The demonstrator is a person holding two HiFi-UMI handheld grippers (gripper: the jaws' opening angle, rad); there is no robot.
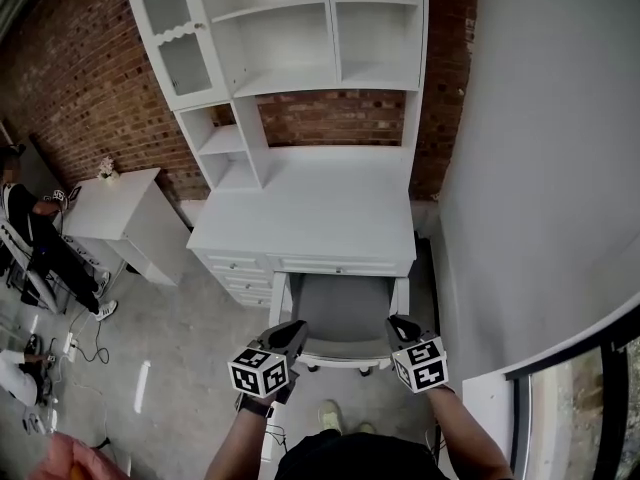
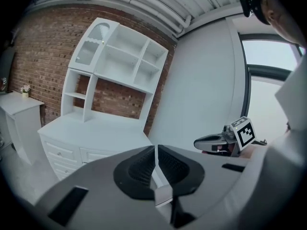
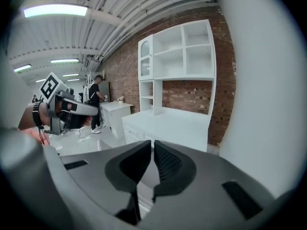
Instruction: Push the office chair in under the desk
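Office chair (image 1: 345, 313) at the kneehole of the white desk (image 1: 310, 218), seen from above. The front of the grey seat lies beneath the desktop edge, between the drawer stack on the left and the side panel on the right; the backrest rim and the castors stand clear of the desk, nearest the person, so the task appears only partly complete. The left gripper (image 1: 295, 330) and the right gripper (image 1: 398, 324) sit at the two upper corners of the backrest, one on each side; whether they touch it cannot be told. This symmetrical placement would likely let a push run straight into the opening rather than swing the chair against either side. Both grippers are clenched with nothing between the ribbed pads (image 2: 141, 169); each gripper view looks over the desktop toward the shelf unit (image 1: 300, 28) and the brick wall (image 1: 90, 68). Closed jaws probably serve here as blunt pushing tips, since no grasp is needed.
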